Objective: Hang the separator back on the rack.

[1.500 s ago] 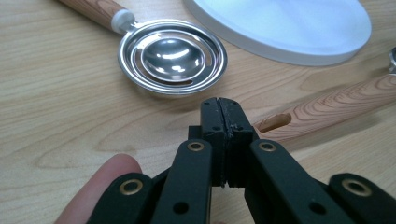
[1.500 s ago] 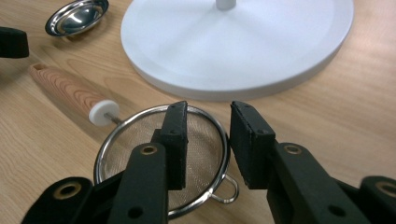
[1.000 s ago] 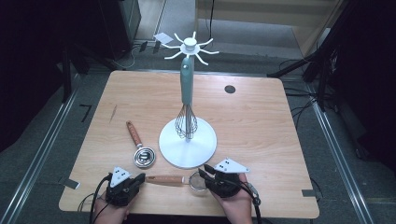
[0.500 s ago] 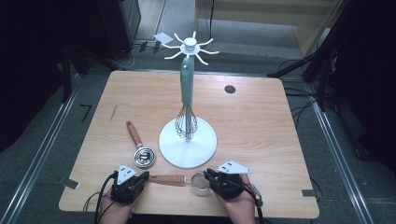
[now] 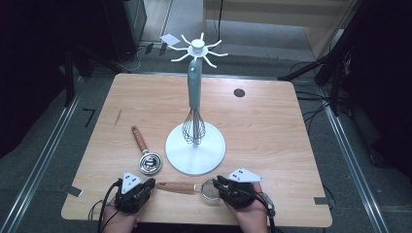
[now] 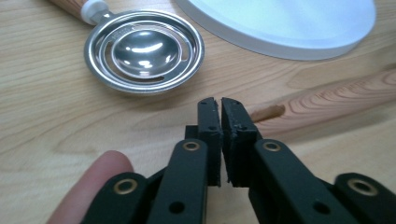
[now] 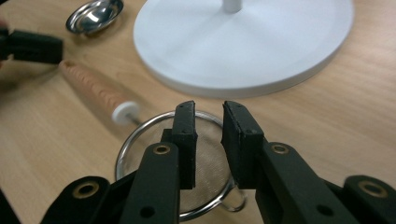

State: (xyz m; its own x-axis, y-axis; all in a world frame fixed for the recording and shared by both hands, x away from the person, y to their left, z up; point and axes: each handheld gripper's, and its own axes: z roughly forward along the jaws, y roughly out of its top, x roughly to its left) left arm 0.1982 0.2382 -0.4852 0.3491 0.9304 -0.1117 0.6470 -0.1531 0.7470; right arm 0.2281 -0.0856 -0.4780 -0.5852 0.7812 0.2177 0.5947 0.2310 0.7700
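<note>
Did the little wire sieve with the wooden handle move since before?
No. The small round wire-mesh sieve with a wooden handle lies in the same spot as before, just in front of the round white stand base.

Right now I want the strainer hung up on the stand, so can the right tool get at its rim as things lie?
Probably yes. The right tool hangs just over the strainer, jaws slightly apart astride the far rim, and nothing lies between them.
</note>
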